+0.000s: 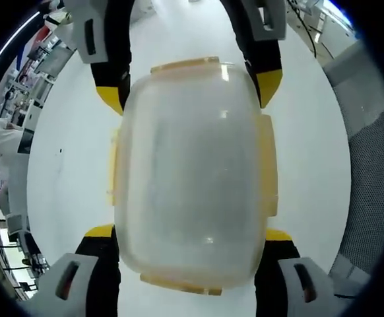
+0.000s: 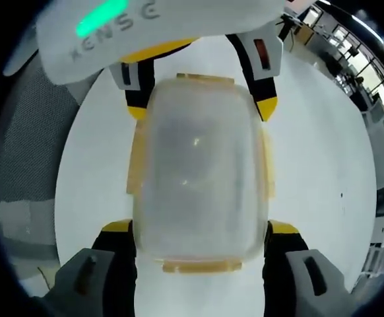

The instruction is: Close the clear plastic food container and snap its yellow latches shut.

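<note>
Two grippers meet over one clear plastic food container (image 1: 192, 175), which sits on a round white table (image 1: 66, 178). In the left gripper view the left gripper (image 1: 191, 232) comes up from the bottom, its yellow-tipped black jaws spread wide and pressed against the near end of the container, one jaw on each side. The right gripper (image 1: 189, 89) enters from the top of that view and brackets the far end the same way. In the right gripper view the layout mirrors: the right gripper (image 2: 200, 228) rises from the bottom with its jaws spread around the near end of the container (image 2: 198, 175), and the left gripper (image 2: 202, 109) reaches in from the top, its white housing showing a green light. Each pair of jaws clasps the container body between its tips. The lid is seated on the container. Yellow latches (image 1: 187, 65) run along all four edges; the end ones stick outward past the rim, and I cannot tell if the side ones are snapped. A grey mesh panel (image 1: 377, 172) stands beyond the table edge.
</note>
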`<state>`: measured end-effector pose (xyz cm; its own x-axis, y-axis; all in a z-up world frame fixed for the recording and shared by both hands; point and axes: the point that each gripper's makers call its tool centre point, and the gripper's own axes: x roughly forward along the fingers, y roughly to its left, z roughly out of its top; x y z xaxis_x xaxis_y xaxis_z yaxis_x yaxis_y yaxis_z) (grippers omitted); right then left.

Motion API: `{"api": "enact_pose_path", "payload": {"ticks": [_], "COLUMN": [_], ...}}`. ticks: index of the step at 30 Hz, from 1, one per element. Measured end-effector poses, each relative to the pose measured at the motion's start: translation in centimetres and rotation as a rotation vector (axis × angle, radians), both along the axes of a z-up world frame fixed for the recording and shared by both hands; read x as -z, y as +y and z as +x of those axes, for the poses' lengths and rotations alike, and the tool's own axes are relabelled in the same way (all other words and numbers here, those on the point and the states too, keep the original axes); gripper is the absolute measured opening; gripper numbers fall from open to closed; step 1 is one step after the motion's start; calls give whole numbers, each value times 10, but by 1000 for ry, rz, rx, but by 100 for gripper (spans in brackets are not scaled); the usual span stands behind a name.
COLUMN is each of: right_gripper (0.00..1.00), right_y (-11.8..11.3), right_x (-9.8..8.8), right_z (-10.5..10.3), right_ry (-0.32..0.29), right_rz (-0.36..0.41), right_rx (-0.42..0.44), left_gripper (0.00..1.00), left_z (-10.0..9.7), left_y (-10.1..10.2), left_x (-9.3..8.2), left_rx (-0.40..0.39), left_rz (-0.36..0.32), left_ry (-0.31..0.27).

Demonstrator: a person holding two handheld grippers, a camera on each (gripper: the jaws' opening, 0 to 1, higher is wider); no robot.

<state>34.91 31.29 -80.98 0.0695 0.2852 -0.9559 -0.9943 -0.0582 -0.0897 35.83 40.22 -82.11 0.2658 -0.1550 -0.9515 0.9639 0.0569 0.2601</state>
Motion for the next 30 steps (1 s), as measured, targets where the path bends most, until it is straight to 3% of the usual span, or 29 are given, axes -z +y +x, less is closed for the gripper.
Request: {"api": "enact_pose_path", "payload": {"ticks": [21, 30], "right_gripper": [76, 77], "right_y": [13, 14], "right_x": [0, 0], "right_z": [43, 53], "right_ry": [-4, -3], "right_rz": [11, 11], "right_rx": [67, 69], "left_gripper": [82, 82], "left_z": [48, 59], "left_y": [12, 13], "left_x": [0, -1], "left_rx": [58, 61], "left_rz": [13, -11], "left_ry": [-5, -4]}}
